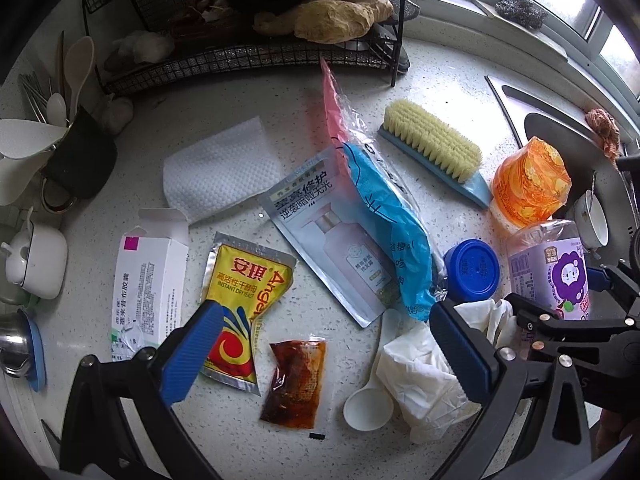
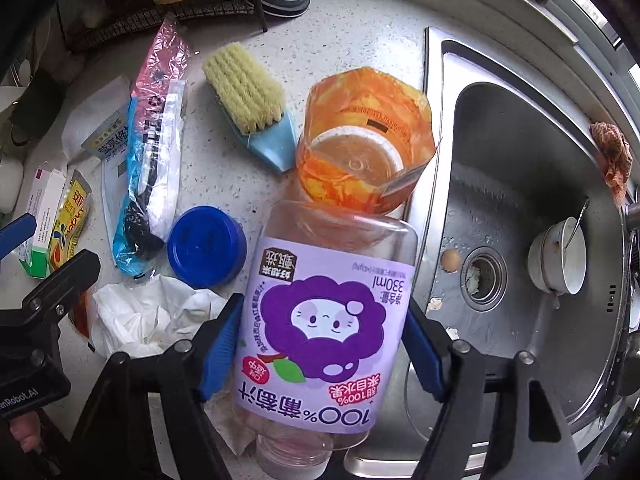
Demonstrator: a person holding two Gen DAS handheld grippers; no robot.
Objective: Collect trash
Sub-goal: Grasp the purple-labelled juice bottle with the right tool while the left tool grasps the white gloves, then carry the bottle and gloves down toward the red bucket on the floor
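Speckled counter (image 2: 352, 32), juice bottle (image 2: 320, 320) between right hand-held gripper (image 2: 320, 348) pads

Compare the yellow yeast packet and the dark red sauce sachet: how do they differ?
The yellow foil yeast packet is larger and opaque with bold print; the dark red sauce sachet is smaller, clear plastic showing oily sauce, with no label visible. The packet's top edge looks torn; the sachet looks sealed. Both lie flat on the speckled white counter.

On the desk (image 1: 248, 92): one grape juice bottle (image 2: 320, 320), one orange jar (image 2: 366, 140), one blue lid (image 2: 206, 246), one scrubbing brush (image 1: 436, 150), one yeast packet (image 1: 240, 300), one sauce sachet (image 1: 294, 384), one white spoon (image 1: 366, 400), one carton (image 1: 148, 284).
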